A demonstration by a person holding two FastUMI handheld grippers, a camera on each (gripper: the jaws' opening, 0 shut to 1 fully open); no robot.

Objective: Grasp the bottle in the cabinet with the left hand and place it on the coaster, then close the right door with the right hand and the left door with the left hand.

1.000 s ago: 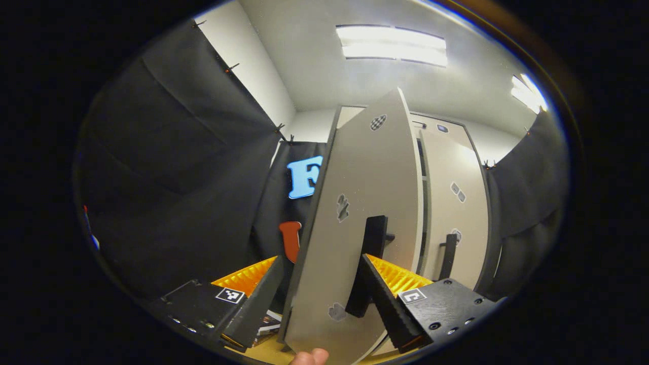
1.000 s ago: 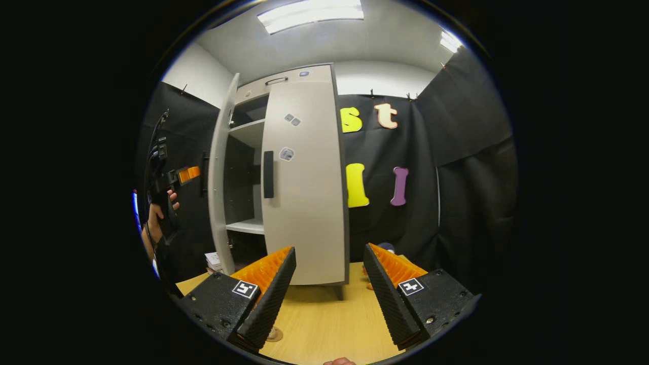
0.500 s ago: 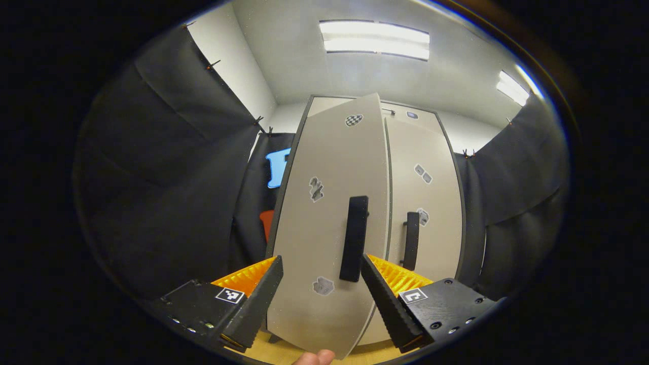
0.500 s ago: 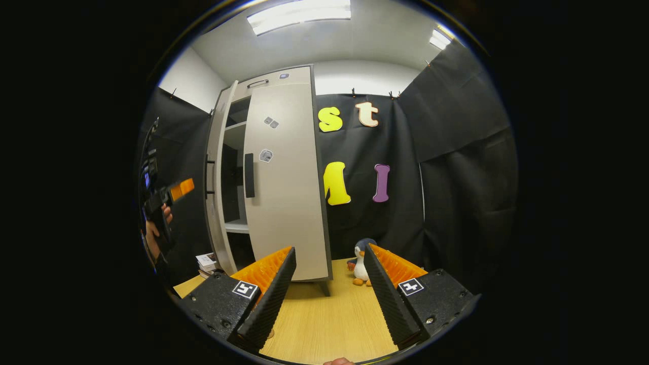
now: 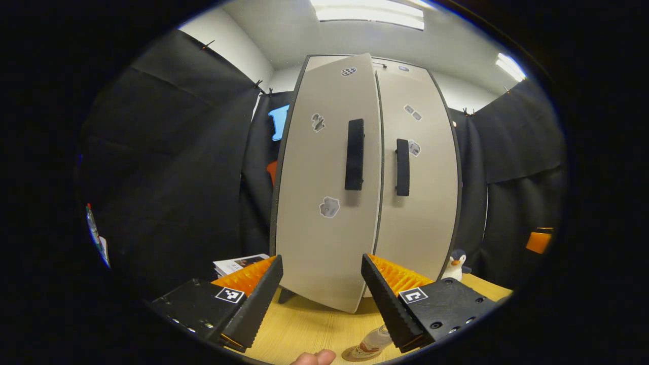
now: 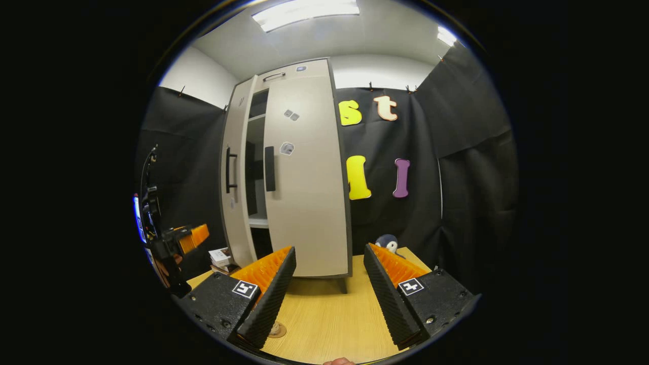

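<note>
Both grippers spread wide, nothing held. Left door [image 5: 329, 177] ajar by a narrow gap, right door [image 5: 418, 177] closed. Bottle [image 5: 369, 345] on table [image 5: 309, 324], probably on coaster — base cut off.

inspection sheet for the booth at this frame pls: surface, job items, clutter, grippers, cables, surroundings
Surface: light wooden tabletop, bare in front of the cabinet.
Job's things: cabinet's right door shut; left door ajar, with a gap showing a shelf in the right gripper view. Bottle stands on the table at the near edge of the left gripper view; its base is cut off, so the coaster under it can't be confirmed.
Clutter: toy penguin right of the cabinet; stack of booklets to its left.
Grippers: left gripper open, empty; right gripper open, empty.
Cables: nothing seen.
Surroundings: black cloth walls, ceiling lights.
</note>
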